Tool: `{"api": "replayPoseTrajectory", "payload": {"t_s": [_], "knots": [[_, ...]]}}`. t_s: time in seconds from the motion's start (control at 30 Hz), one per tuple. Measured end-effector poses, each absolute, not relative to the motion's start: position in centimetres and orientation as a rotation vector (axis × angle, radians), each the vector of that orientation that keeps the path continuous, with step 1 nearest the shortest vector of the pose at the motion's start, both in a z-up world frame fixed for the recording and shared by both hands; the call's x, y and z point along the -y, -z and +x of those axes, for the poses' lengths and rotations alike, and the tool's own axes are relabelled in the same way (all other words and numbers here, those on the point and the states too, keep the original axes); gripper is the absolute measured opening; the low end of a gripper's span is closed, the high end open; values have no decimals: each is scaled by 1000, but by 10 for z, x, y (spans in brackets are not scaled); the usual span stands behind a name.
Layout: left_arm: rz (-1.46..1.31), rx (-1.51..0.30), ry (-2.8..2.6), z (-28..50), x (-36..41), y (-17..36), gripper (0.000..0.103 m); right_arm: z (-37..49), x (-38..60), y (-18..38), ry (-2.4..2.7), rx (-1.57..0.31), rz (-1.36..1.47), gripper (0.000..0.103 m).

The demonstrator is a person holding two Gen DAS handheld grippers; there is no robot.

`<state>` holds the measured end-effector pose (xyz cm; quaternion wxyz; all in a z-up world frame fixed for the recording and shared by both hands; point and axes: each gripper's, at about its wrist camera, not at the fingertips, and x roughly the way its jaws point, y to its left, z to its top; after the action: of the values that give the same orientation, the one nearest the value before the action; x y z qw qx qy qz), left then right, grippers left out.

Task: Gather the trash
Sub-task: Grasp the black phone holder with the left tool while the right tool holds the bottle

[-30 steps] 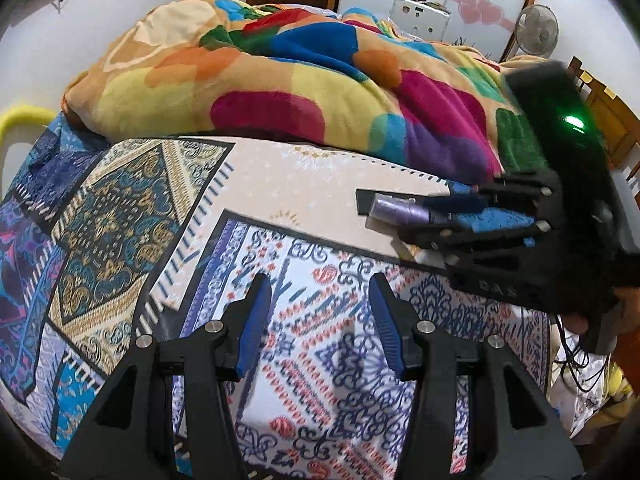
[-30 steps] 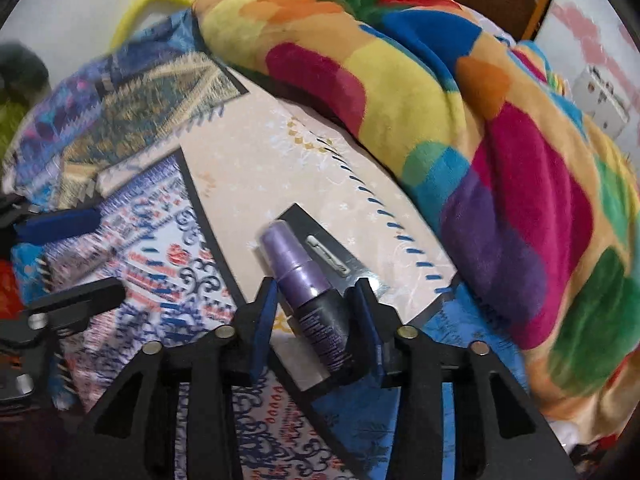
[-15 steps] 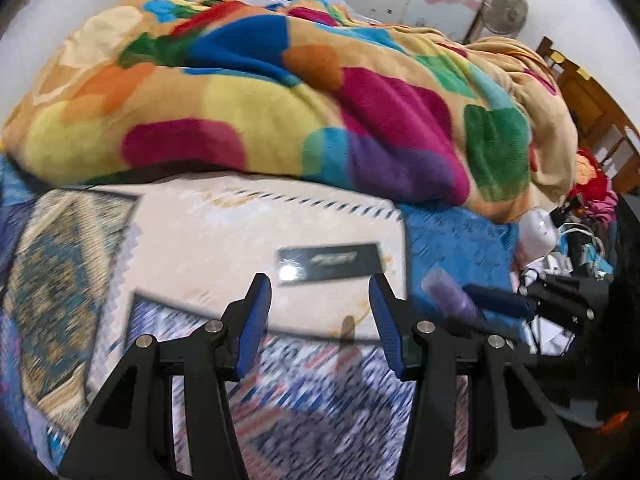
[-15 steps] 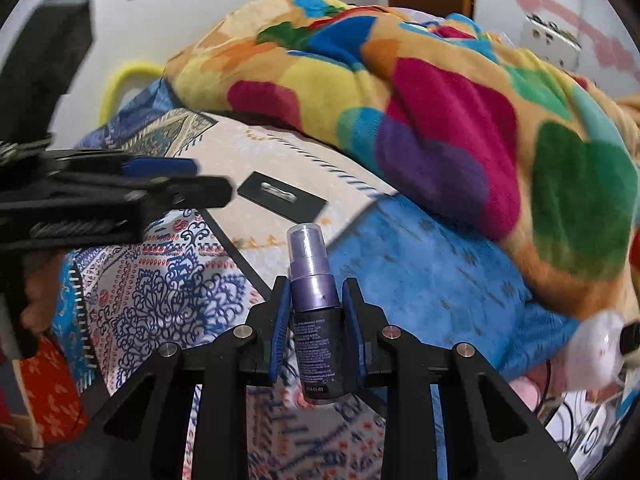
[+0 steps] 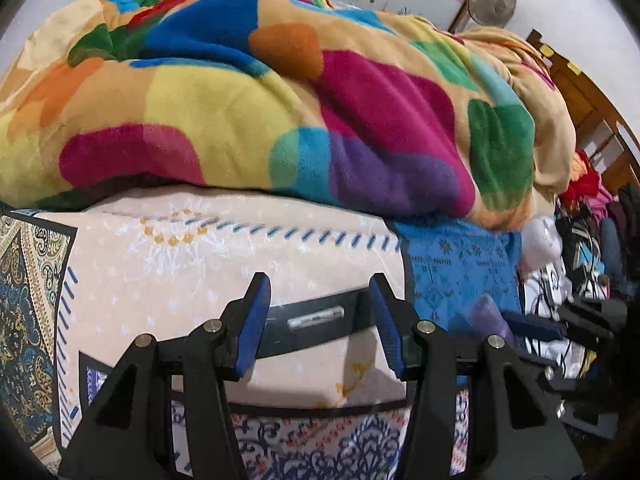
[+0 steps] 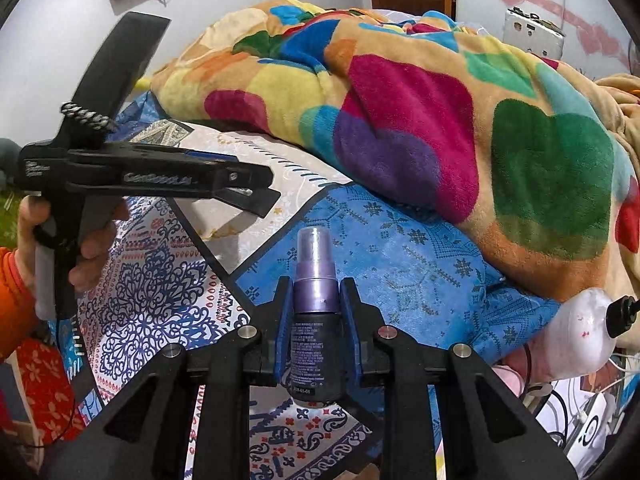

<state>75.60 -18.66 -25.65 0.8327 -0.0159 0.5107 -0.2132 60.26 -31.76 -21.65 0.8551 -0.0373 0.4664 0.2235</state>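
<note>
My right gripper (image 6: pixel 315 300) is shut on a purple spray bottle (image 6: pixel 316 312), held upright above the bed's edge; the bottle also shows in the left wrist view (image 5: pixel 490 316). My left gripper (image 5: pixel 318 308) is open, its fingers on either side of a flat black card (image 5: pixel 312 326) with a white label, lying on the cream part of the bedsheet (image 5: pixel 180 256). In the right wrist view the left gripper (image 6: pixel 256 196) hovers over that card, which is mostly hidden beneath it.
A thick multicoloured blanket (image 5: pixel 280 100) is heaped across the back of the bed. The patterned sheet has a blue panel (image 6: pixel 400 248) at the right. A white pouch with a cable (image 6: pixel 580 332) and clutter lie off the bed's right side.
My left gripper has moved forward so the black card now lies between its open fingers. My right gripper has lifted the spray bottle off the bed and drawn back to the right.
</note>
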Motion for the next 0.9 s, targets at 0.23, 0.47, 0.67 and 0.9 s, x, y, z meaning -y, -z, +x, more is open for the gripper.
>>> {"api": "replayPoseTrajectory", "payload": {"t_s": [0.23,0.47,0.67,0.9], "knots": [[56,-1123,500,718,184,255,50,600,310,219,-446,-1001,-109,22],[269,-1052,467,689,206,257,25,592,310,220,-455,-1026,-120,23],[238,-1053,440,690,205,257,24,578,303,225,-447,-1022,-187,24],[269,-1019,410,662,210,248,24,567,302,219,-445,-1003,-165,24]]}}
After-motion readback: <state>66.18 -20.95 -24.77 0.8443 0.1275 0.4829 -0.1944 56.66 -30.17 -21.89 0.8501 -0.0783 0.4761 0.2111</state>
